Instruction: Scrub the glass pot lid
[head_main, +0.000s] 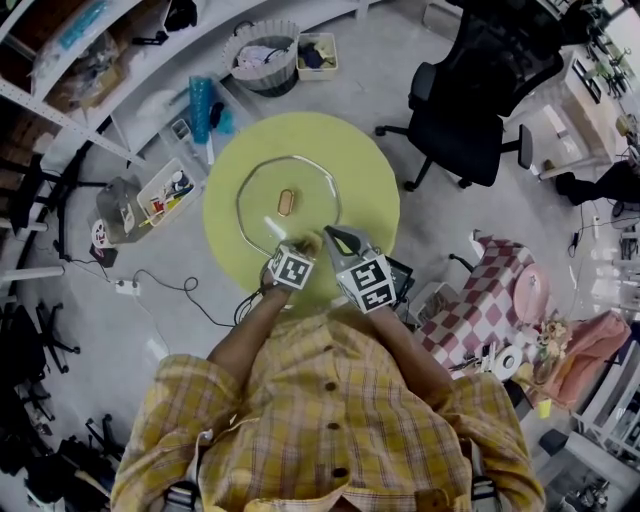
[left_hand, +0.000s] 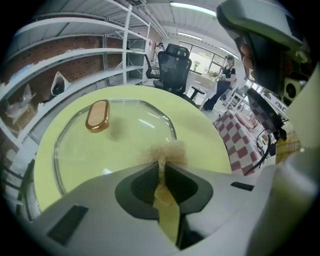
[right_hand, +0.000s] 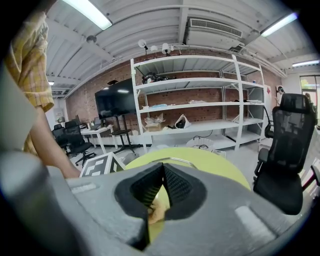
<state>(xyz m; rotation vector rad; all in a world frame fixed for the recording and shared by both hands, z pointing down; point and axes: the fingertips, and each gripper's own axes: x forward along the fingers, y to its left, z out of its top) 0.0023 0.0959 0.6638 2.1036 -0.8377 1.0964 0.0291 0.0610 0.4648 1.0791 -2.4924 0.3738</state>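
Left gripper (left_hand: 161, 169) pinches a scrub pad (left_hand: 167, 150) at the lid's near rim.
The glass pot lid (left_hand: 117, 145) lies straight ahead of it; the right gripper (right_hand: 161, 171) is closed and looks empty.

No word, number, brand or label can be read on anything in view. The only printed signs are black-and-white square patterns, not letters. They stand on the marker cube (head_main: 290, 268) behind the fingertips of the left gripper (head_main: 305, 244), and on the like cube (head_main: 366, 283) behind the fingertips of the right gripper (head_main: 330, 234).
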